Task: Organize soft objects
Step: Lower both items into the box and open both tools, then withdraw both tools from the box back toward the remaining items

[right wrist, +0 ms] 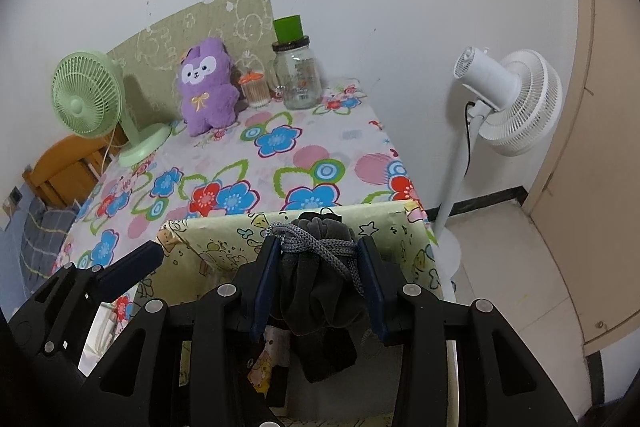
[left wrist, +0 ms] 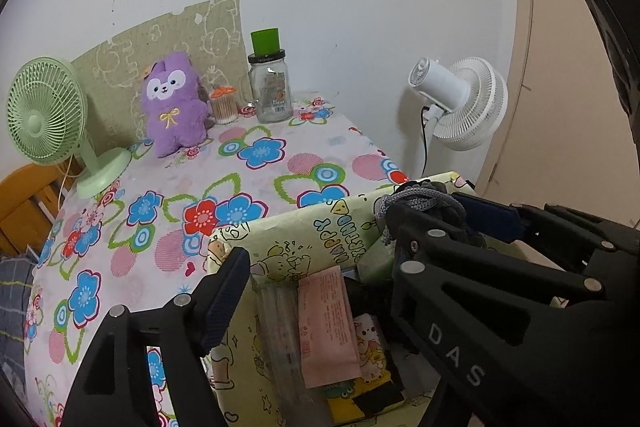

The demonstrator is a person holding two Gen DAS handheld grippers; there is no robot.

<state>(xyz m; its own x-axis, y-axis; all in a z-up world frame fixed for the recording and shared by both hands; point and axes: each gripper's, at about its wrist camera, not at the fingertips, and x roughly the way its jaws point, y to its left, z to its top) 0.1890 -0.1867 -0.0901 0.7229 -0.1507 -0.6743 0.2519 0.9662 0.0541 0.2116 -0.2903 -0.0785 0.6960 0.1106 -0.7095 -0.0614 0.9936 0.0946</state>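
My right gripper (right wrist: 320, 267) is shut on a dark grey cloth bundle (right wrist: 320, 291) tied with a grey cord (right wrist: 316, 247), held over the yellow-green cartoon-print box (right wrist: 224, 243). In the left wrist view the bundle (left wrist: 424, 203) and the right gripper (left wrist: 452, 215) show above the box's far rim (left wrist: 320, 227). My left gripper (left wrist: 320, 259) is open, its left finger (left wrist: 224, 299) outside the box's wall. A purple plush toy (left wrist: 172, 103) sits at the back of the table, also in the right wrist view (right wrist: 206, 87).
The box holds a pink packet (left wrist: 328, 327) and cartoon-print items. On the flowered tablecloth (left wrist: 260, 171) stand a green desk fan (left wrist: 48, 115), a glass jar with a green cup on top (left wrist: 272, 87) and a cotton-swab container (left wrist: 224, 105). A white pedestal fan (right wrist: 508, 95) stands right of the table.
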